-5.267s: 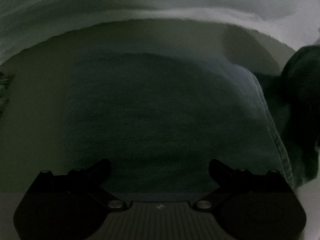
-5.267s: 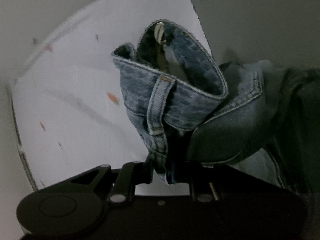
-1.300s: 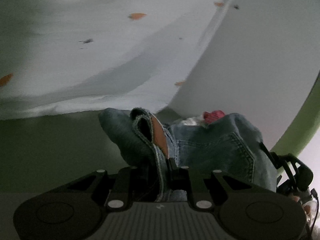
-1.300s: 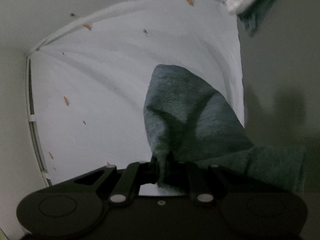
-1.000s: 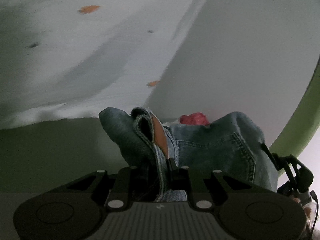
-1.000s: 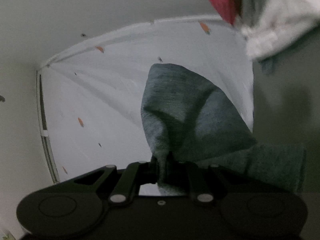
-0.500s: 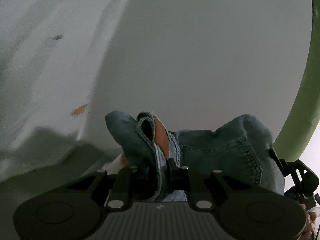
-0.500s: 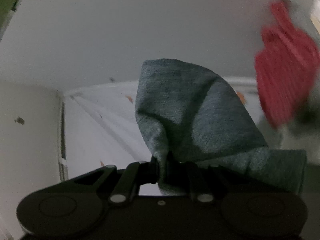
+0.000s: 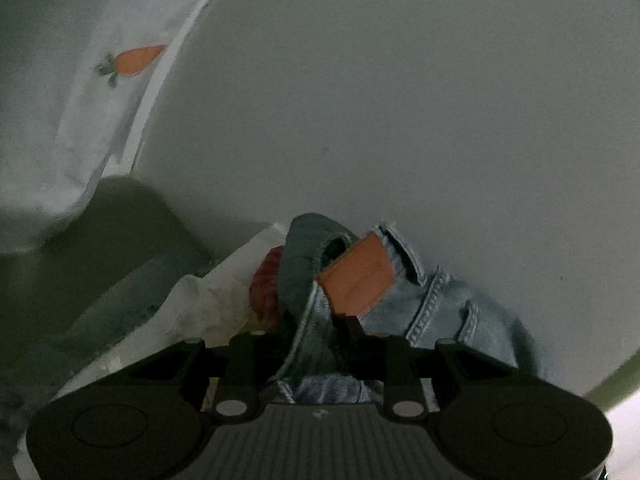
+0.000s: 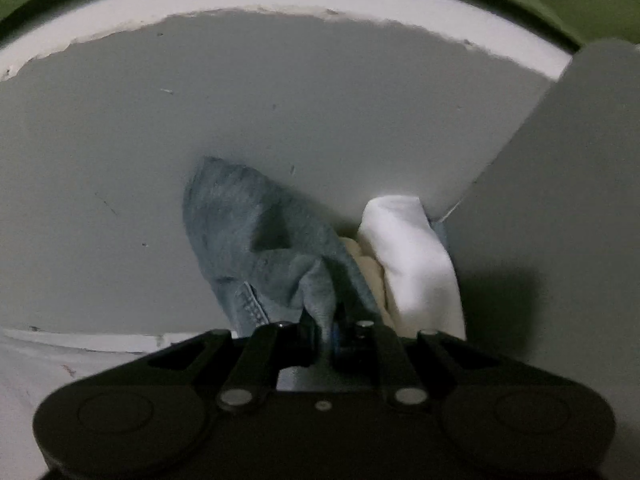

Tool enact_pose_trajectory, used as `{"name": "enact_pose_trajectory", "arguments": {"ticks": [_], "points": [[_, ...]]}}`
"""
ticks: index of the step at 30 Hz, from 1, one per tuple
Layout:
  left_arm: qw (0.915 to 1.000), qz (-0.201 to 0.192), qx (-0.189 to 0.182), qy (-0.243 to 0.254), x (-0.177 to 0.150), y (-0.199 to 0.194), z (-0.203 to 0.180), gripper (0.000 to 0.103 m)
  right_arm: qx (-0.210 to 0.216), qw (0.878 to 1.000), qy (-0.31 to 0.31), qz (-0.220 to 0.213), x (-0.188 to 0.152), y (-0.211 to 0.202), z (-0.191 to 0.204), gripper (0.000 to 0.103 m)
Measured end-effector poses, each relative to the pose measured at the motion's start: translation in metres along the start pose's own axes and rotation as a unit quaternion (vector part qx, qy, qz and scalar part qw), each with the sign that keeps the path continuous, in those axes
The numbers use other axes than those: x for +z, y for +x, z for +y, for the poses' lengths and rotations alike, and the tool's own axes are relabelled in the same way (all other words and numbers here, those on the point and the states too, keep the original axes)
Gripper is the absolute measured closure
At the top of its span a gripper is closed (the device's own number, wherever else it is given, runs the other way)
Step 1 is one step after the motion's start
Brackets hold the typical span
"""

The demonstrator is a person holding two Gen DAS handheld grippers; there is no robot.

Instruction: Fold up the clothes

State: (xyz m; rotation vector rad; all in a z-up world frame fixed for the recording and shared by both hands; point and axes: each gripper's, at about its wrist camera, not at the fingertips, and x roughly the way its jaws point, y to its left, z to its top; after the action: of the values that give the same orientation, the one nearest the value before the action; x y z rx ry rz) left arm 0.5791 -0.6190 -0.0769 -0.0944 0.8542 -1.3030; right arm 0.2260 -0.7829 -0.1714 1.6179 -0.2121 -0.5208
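The blue jeans point(image 9: 432, 300) hang between both grippers. In the left wrist view the waistband, with its orange leather patch point(image 9: 356, 276) flopped to the right, sits between the jaws of my left gripper point(image 9: 316, 328). Those jaws are opening and the denim lies loose between the pads. In the right wrist view my right gripper point(image 10: 326, 324) is shut on a bunched fold of the jeans point(image 10: 248, 232), which stands up in front of a grey wall. The rest of the jeans is hidden below both grippers.
A white garment point(image 10: 408, 256) and a red knit piece point(image 9: 266, 292) are piled just beyond the jeans against the grey wall point(image 9: 400, 120). A white sheet with a carrot print point(image 9: 80, 100) lies at the upper left. A grey panel point(image 10: 560, 200) closes the right side.
Both views swung off the carrot-print sheet onto the grey wall and came down close to the clothes pile. The left jaws widened and the waistband patch flopped over. The right grip is unchanged.
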Motion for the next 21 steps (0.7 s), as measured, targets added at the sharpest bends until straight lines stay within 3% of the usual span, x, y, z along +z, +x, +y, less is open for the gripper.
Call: {"name": "enact_pose_trajectory", "arguments": {"ticks": [4, 8, 10, 12, 17, 21], "points": [[0.999, 0.006, 0.021, 0.038, 0.005, 0.001, -0.002, 0.066, -0.026, 0.999, -0.045, 0.013, -0.002, 0.014, 0.01, 0.09], [0.9992, 0.004, 0.021, 0.034, 0.005, -0.022, 0.001, 0.064, -0.052, 0.996, -0.075, 0.012, -0.005, 0.008, 0.016, 0.08], [0.9981, -0.007, 0.04, 0.047, 0.006, -0.038, -0.003, 0.065, -0.065, 0.993, -0.097, 0.008, -0.012, 0.002, 0.023, 0.07], [0.9958, -0.028, 0.074, 0.048, 0.002, -0.062, -0.004, 0.065, -0.072, 0.992, -0.108, 0.001, -0.016, -0.006, 0.028, 0.056], [0.9882, -0.084, 0.127, 0.017, -0.019, -0.149, -0.011, 0.064, -0.061, 0.988, -0.145, 0.002, -0.031, -0.028, 0.047, 0.04], [0.9744, -0.135, 0.179, 0.014, -0.061, -0.234, -0.031, 0.048, -0.071, 0.971, -0.229, 0.011, -0.055, -0.049, 0.076, 0.031]]}}
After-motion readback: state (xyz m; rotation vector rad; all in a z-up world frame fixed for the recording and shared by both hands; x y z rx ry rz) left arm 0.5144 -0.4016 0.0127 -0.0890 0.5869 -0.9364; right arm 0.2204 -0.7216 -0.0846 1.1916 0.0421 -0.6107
